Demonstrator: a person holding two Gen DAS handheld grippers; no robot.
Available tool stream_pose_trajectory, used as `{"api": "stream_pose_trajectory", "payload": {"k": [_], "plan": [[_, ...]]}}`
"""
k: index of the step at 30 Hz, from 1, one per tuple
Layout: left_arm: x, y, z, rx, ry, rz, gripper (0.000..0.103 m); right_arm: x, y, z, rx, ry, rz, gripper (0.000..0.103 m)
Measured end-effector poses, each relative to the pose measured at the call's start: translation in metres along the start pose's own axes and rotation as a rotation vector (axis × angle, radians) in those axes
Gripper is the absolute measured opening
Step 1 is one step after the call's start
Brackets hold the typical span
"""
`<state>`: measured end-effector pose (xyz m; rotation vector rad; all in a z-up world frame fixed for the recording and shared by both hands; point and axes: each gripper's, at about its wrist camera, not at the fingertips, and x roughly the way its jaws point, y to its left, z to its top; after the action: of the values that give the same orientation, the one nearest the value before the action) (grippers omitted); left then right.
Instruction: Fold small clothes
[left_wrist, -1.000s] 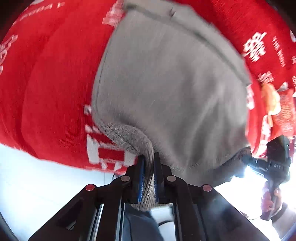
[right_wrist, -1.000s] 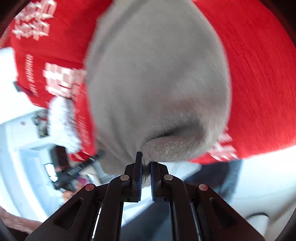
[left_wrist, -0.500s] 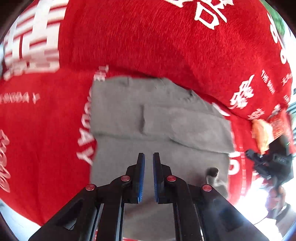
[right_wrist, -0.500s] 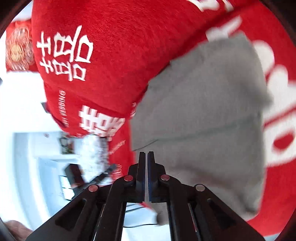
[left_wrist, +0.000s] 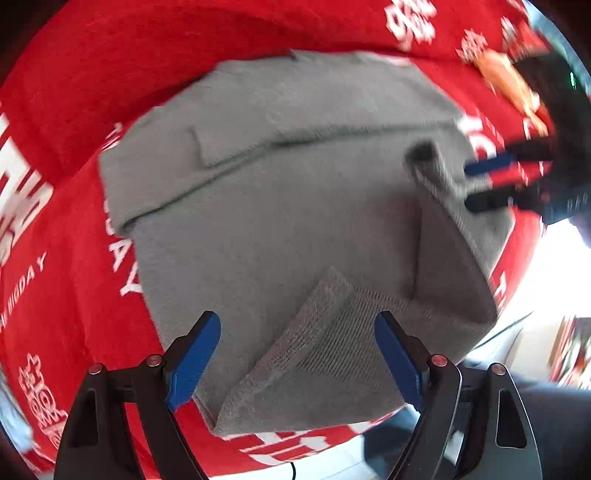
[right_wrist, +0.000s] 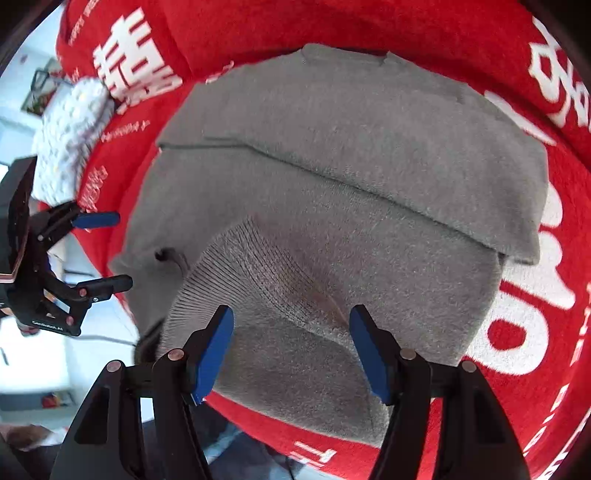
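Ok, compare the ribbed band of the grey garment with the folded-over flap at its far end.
The ribbed band shows fine knit ridges; the folded flap looks smooth and fuzzy. The band lies nearest the right claw, turned up at a slant; the flap lies flat across the far end with a long straight edge. Both are the same grey and rest on the red blanket.

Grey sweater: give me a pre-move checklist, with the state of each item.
1. Left gripper open, holding nothing: ok.
2. Right gripper open, holding nothing: ok.
3. Grey sweater lying on the red cloth: ok.
4. Top part folded down over the body: ok.
5. Ribbed hem lying flat: not ok, one corner is turned up over the body.
6. Near edge fully supported: cannot tell, it lies at the cloth's edge.
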<state>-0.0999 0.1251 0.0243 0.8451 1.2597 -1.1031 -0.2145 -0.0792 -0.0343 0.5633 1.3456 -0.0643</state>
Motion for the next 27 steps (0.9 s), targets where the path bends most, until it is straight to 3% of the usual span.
{"api": "stream_pose_trajectory", "payload": {"k": [2, 3, 4, 5, 6, 9, 13, 18, 22, 27], "plan": [[0.012, -0.002, 0.002, 0.009, 0.013, -0.024, 0.083, 0.007, 0.005, 0.001, -0.025, -0.004, -0.025, 0.068], [0.017, -0.003, 0.003, 0.01, 0.019, -0.041, 0.078, 0.011, 0.007, 0.002, -0.026, 0.0, -0.043, 0.06], [0.021, -0.005, 0.006, 0.015, 0.025, -0.055, 0.052, 0.017, 0.007, 0.004, -0.019, 0.012, -0.05, 0.049], [0.029, -0.008, 0.008, 0.029, 0.059, -0.077, 0.014, 0.023, 0.005, 0.005, -0.006, 0.032, -0.05, 0.018], [0.036, -0.009, 0.009, 0.038, 0.094, -0.087, 0.007, 0.03, 0.002, 0.007, 0.021, 0.058, -0.055, 0.012], [0.028, -0.005, 0.006, 0.016, 0.069, -0.112, 0.007, 0.02, 0.0, 0.002, 0.051, 0.023, -0.043, 0.011], [-0.016, 0.033, 0.001, -0.168, -0.016, -0.152, 0.007, -0.028, -0.001, -0.002, 0.099, -0.091, -0.037, 0.011], [-0.081, 0.08, 0.009, -0.326, -0.172, -0.114, 0.007, -0.086, -0.008, 0.01, 0.131, -0.222, -0.062, 0.011], [-0.107, 0.116, 0.054, -0.389, -0.298, -0.033, 0.007, -0.117, -0.026, 0.047, 0.17, -0.307, -0.081, 0.011], [-0.093, 0.154, 0.1, -0.437, -0.354, 0.021, 0.007, -0.114, -0.061, 0.1, 0.197, -0.33, -0.096, 0.011]]}}
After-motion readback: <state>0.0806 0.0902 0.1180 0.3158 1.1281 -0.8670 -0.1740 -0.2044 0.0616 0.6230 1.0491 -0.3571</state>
